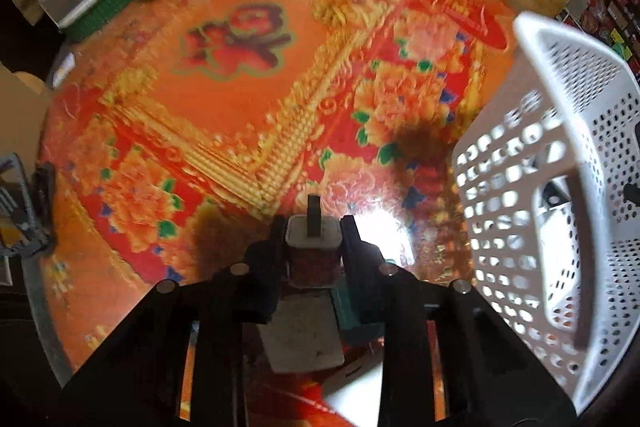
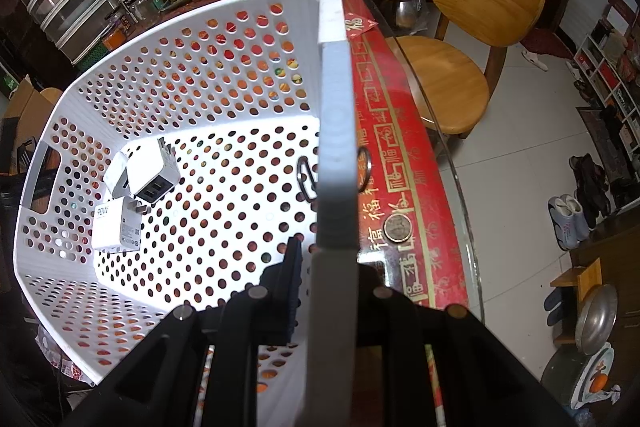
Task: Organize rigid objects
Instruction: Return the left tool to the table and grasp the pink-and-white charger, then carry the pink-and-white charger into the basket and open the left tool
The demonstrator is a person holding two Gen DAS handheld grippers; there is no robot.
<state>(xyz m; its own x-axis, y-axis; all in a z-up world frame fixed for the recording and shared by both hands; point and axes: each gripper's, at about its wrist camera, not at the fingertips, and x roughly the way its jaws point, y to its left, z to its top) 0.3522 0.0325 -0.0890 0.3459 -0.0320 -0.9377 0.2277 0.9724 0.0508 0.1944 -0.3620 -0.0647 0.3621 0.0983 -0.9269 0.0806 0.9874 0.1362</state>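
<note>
Fingers of our left gripper (image 1: pixel 314 239) clamp a small white charger (image 1: pixel 314 231), prongs pointing away from us, above the floral tablecloth (image 1: pixel 240 99). Nothing stands between it and the white perforated basket (image 1: pixel 560 187) just to its right. Our right gripper (image 2: pixel 328 259) is clamped on that basket's near rim (image 2: pixel 338 147), which runs away from us. Inside, at the left, lie two white chargers (image 2: pixel 146 173) and a third (image 2: pixel 116 227). Right of the basket we see a coin (image 2: pixel 398 225).

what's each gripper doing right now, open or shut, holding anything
Left gripper: shut on the white charger.
Right gripper: shut on the white basket rim.
</note>
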